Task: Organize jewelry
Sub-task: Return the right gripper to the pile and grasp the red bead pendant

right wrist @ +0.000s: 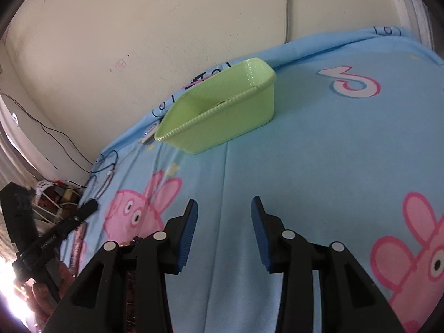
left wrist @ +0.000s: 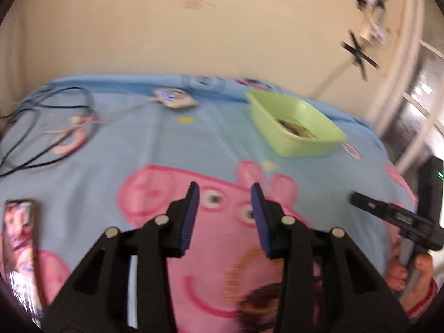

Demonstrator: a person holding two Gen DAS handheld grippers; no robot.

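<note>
A light green basket [left wrist: 297, 136] sits on the blue cartoon-print sheet [left wrist: 155, 144], at the far right in the left wrist view, with brownish jewelry [left wrist: 298, 129] on its floor. My left gripper [left wrist: 225, 191] is open over the pink pig print, with nothing between its blue pads. A blurred dark beaded piece [left wrist: 260, 302] lies low by its right finger. My right gripper [right wrist: 224, 202] is open and empty over bare sheet, short of the basket [right wrist: 222, 116]. Each gripper shows in the other's view: the right gripper [left wrist: 360, 198] and the left gripper [right wrist: 91, 206].
A printed foil pack [left wrist: 19, 249] lies at the near left. A white device with a blue light [left wrist: 174, 98] and dark cables [left wrist: 41, 127] lie at the far left. A cream wall [right wrist: 138, 27] backs the bed. A hand [left wrist: 410, 272] holds the right gripper's handle.
</note>
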